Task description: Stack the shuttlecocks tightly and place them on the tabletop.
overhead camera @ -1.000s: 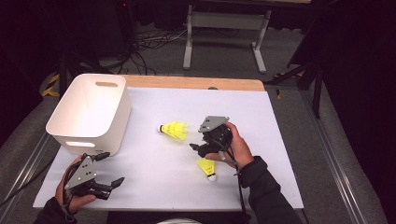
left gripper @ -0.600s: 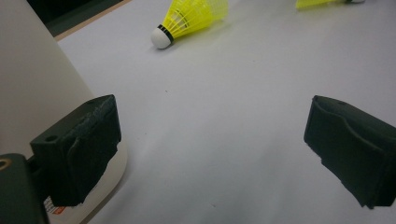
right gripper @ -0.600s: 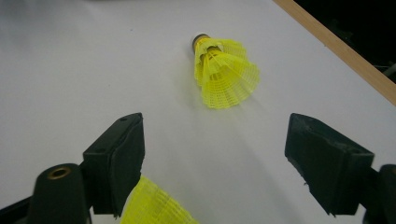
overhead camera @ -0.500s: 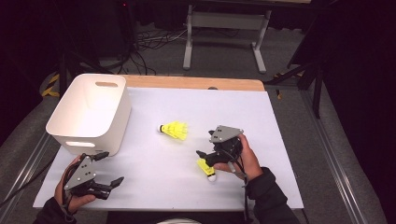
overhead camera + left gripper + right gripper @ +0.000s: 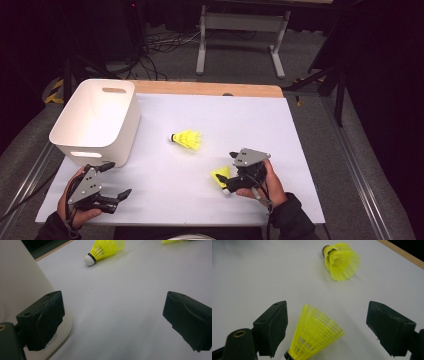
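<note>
We see a bin (image 5: pixel 95 120) on the left side of the table (image 5: pixel 280 130). One shuttlecock (image 5: pixel 187 139) lies in the middle, to the right of the bin. A second shuttlecock (image 5: pixel 221 176) lies nearer to us and a bit more right, well apart from the first.

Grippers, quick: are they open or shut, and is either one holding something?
Left gripper: open, holding nothing.
Right gripper: open, jaws just opening, either side of a yellow shuttlecock, not gripping it.
</note>
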A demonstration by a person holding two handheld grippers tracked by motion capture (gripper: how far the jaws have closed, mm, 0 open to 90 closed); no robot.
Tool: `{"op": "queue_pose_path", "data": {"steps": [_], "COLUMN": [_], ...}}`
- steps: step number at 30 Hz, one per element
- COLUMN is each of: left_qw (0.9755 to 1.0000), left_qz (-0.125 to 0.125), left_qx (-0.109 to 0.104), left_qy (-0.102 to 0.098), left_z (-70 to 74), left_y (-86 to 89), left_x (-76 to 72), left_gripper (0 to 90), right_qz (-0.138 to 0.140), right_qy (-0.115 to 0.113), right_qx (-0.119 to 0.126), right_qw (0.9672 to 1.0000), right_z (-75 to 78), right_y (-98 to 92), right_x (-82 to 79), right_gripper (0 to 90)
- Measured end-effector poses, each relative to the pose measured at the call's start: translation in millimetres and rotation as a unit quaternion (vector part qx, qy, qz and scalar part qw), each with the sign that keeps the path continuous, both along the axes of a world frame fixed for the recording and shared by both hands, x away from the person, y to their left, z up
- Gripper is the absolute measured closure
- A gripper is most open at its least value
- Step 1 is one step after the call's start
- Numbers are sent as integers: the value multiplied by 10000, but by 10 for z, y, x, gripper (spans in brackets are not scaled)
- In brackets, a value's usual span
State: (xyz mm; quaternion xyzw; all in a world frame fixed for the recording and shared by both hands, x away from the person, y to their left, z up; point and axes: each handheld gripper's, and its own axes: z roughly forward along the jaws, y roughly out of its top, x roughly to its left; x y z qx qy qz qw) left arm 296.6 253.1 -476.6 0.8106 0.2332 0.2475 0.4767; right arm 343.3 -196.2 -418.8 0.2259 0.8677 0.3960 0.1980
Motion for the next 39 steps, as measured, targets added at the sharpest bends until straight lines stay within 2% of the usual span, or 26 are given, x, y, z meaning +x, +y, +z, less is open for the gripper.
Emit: {"op": "queue_pose_path", "data": {"steps": [6, 12, 16, 20, 22, 34, 39], "left_qw": [10000, 10000, 10000, 10000, 10000, 10000, 10000], "left_qz": [7, -2, -15, -17, -4, -54, -76], "left_qx": [-15, -14, -2, -5, -37, -8, -7], "left_qy": [-10, -9, -20, -5, -1, -28, -18], "left_z": [5, 4, 1, 2, 1, 2, -2], "left_y": [4, 1, -4, -1, 1, -13, -17], "left_x": [-2, -2, -2, 3, 6, -1, -1], "left_gripper": [46, 45, 45, 45, 45, 46, 46], "right_qz": [-48, 12, 17, 10, -41, -303, -340], "right_qy": [119, 289, 364, 422, 516, 873, 889], "right_qx": [4, -168, -197, -276, -213, -267, -299], "right_qw": [9999, 9994, 9991, 9987, 9984, 9954, 9950], "right_z": [-95, -225, -270, -323, -346, -500, -523], "right_y": [-60, -40, -11, 19, 22, 89, 99], "right_x": [-73, -111, -107, -82, -60, 97, 123], "right_gripper": [166, 166, 167, 166, 166, 133, 133]}}
